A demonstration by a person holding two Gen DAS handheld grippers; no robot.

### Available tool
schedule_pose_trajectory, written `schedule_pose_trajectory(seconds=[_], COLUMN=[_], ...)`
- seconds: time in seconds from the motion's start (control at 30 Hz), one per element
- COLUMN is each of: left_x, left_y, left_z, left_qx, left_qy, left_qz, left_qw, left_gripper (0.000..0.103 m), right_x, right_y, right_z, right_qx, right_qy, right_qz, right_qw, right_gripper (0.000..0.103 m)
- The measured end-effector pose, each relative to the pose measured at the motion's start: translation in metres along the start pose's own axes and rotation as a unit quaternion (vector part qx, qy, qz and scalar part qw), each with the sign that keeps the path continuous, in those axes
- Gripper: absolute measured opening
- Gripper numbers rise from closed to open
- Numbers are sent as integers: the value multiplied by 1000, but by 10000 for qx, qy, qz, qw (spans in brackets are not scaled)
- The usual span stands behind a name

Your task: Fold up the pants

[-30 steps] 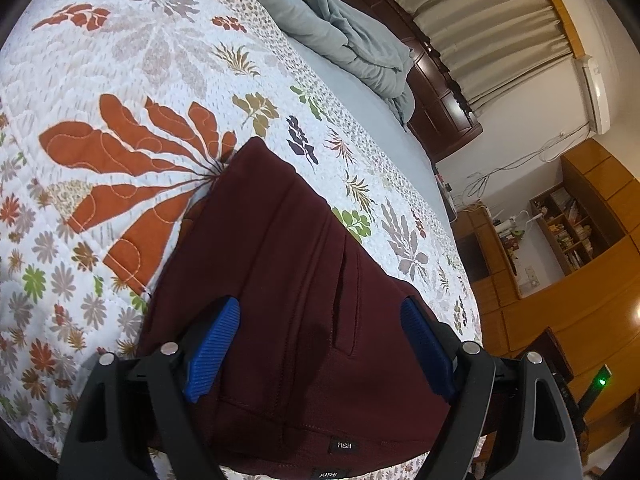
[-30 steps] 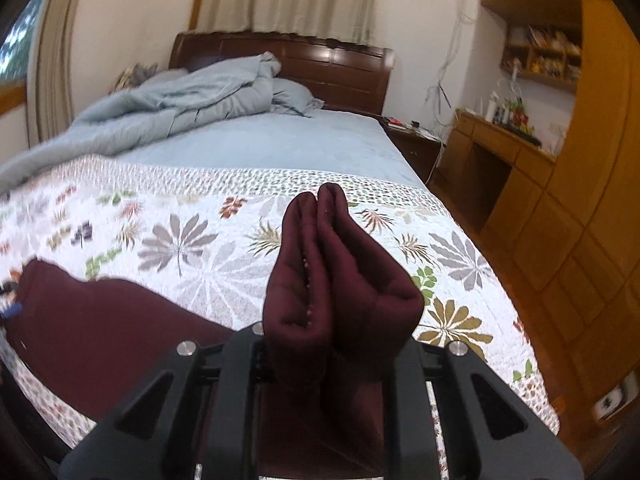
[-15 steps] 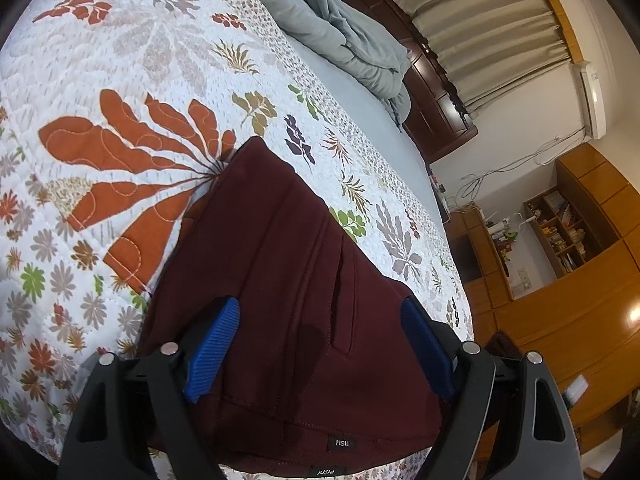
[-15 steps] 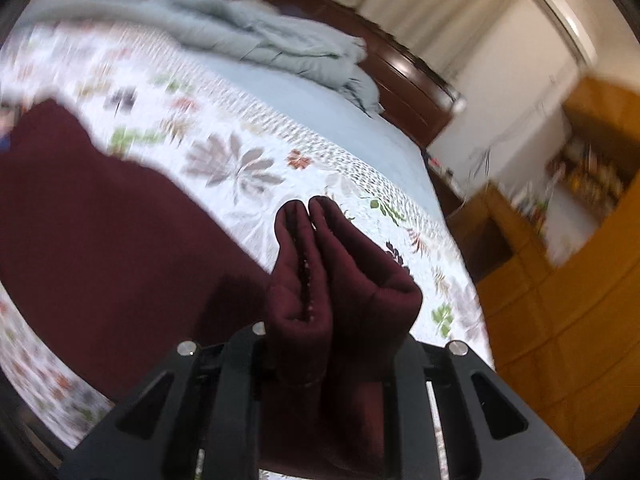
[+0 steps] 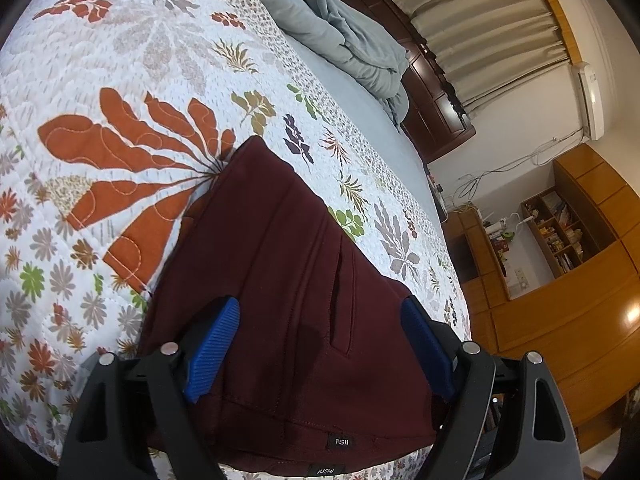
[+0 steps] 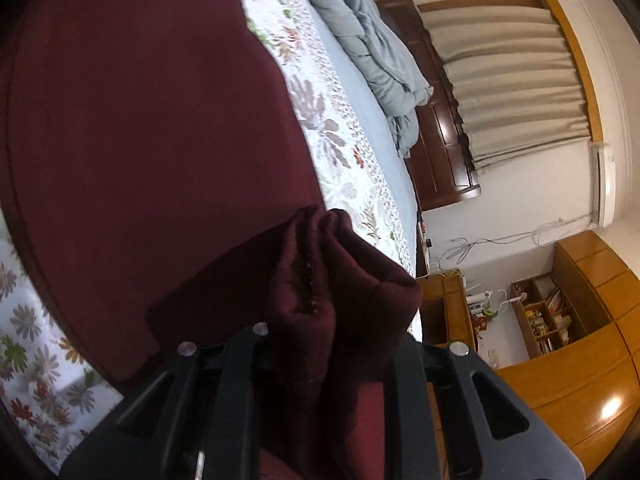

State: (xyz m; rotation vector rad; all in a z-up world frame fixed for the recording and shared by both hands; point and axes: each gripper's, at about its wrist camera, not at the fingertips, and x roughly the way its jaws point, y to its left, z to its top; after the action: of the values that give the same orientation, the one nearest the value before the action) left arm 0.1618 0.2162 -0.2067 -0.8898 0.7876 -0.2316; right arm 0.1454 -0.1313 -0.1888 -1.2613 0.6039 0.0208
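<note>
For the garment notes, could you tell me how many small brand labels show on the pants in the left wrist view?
2: one label on the upper hem edge, another just below at the frame's bottom; others may be hidden.

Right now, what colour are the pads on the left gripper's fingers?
Blue, ribbed pads, seen best in the left wrist view.

White walls, beige curtains point(image 5: 480, 28), dark headboard point(image 6: 436, 136) — orange wooden cabinets point(image 5: 568, 320) with cluttered shelves.
</note>
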Motion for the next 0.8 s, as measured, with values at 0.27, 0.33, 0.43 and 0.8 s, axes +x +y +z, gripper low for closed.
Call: schedule_pose_trajectory(seconds=[0.27, 0.33, 0.43, 0.8], left_x=[-1, 0, 0, 3], left_y=[-1, 0, -1, -4], left_z=[0, 0, 0, 1], left_qx=[11, 7, 29, 90], left_qy=[2, 2, 7, 24], left_qz=[0, 1, 15, 45], left_qw=[10000, 10000, 10000, 9999], left_gripper=[83, 83, 83, 83], right_x=[-2, -6, -16, -51], right_y=[-6, -13, -23, -114], right_z=[-1, 1, 0, -24], right_qx=[199, 487, 920, 3168], right_qy=[10, 30, 16, -469], right_qz=[316, 736, 1357, 2526], right_qw=[9993, 9961, 9865, 9130], right_gripper=[21, 25, 42, 54])
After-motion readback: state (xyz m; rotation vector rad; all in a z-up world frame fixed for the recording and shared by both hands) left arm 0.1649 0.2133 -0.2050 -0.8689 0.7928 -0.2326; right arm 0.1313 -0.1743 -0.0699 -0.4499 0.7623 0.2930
